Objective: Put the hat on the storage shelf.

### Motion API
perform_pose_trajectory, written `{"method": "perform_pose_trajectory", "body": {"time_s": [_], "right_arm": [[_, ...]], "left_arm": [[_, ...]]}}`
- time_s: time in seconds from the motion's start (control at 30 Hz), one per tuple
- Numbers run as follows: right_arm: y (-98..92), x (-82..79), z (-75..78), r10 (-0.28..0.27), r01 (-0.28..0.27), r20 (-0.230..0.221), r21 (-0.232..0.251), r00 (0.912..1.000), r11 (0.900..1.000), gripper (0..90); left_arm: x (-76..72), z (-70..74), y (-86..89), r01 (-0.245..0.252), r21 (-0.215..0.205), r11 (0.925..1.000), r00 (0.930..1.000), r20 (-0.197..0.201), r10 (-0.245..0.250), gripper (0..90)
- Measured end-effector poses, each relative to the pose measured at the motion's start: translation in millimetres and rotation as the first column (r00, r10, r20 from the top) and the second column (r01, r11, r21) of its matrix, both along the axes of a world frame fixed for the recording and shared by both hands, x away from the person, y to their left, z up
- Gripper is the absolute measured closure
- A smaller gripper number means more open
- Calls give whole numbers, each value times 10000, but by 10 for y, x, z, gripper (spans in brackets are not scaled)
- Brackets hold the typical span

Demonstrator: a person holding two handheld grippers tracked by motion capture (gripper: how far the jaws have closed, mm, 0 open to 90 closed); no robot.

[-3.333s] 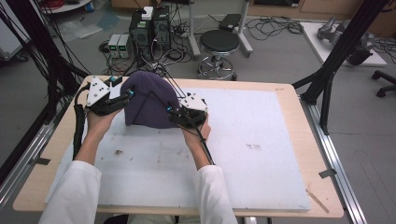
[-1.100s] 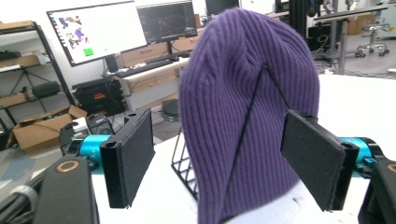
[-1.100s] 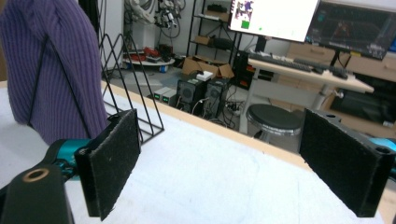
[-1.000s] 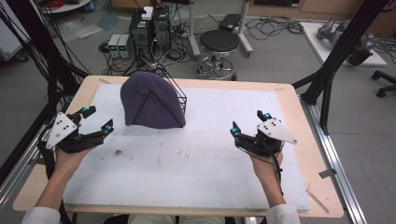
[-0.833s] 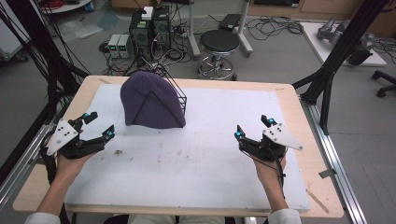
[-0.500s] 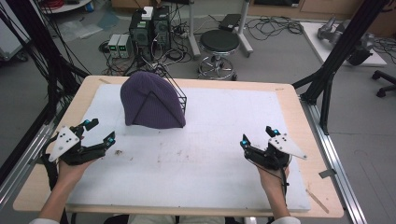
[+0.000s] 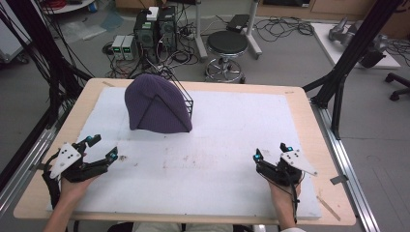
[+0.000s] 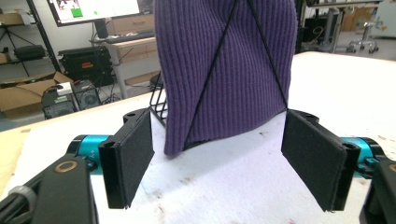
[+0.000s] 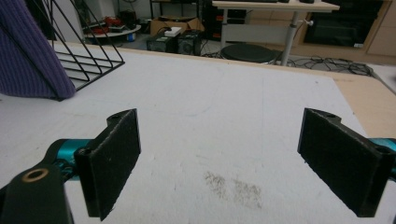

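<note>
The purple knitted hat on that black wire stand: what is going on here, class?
A person sits at the white-padded table holding a two-jaw gripper in each hand. The purple knitted hat is draped over the black wire stand near the far left of the table. The left gripper and the right gripper are both open and hold nothing; they sit low near the table's front corners, well apart from the hat.

Grey floor [image 7: 290, 53] running behind the wooden table [image 7: 309, 111], w/ a white mat [image 7: 232, 135] covering most of its top. Black round stool [image 7: 227, 46] standing just beyond the far edge, cables [image 7: 280, 29] trailing across the floor nr it. PC towers [image 7: 154, 26] sitting far left-centre. Black frame struts [image 7: 348, 63] leaning at both sides. A monitor [image 8: 95, 8] glowing in the left gripper view.
</note>
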State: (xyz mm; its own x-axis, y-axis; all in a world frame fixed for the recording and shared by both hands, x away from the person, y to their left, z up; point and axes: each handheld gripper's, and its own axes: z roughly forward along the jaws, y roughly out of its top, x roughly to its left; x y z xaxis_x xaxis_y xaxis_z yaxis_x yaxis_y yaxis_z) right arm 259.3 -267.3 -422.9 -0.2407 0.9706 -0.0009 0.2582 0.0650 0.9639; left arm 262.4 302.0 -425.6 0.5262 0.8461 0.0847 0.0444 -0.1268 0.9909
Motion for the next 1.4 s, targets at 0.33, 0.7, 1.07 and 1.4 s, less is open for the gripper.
{"method": "perform_pose_trajectory", "body": {"time_s": [0.33, 0.7, 1.07, 1.4], "right_arm": [[-10, -111, -167, -223, 221, 137, 145, 9997, 9996, 123], [-53, -183, -190, -227, 212, 279, 532, 9994, 9984, 121], [-57, -183, -198, -179, 168, 225, 499, 9996, 9986, 120], [-75, -191, -202, -221, 208, 181, 669, 9996, 9975, 120]], "left_arm": [[-124, -112, 8, -113, -25, 9999, 9999, -131, 113, 245], [-157, -177, 9, -112, -69, 9999, 9997, -208, 110, 245], [-154, -175, -8, -61, -60, 10000, 9998, -167, 60, 245], [-149, -178, -19, 6, -28, 10000, 9998, -208, -7, 247]]}}
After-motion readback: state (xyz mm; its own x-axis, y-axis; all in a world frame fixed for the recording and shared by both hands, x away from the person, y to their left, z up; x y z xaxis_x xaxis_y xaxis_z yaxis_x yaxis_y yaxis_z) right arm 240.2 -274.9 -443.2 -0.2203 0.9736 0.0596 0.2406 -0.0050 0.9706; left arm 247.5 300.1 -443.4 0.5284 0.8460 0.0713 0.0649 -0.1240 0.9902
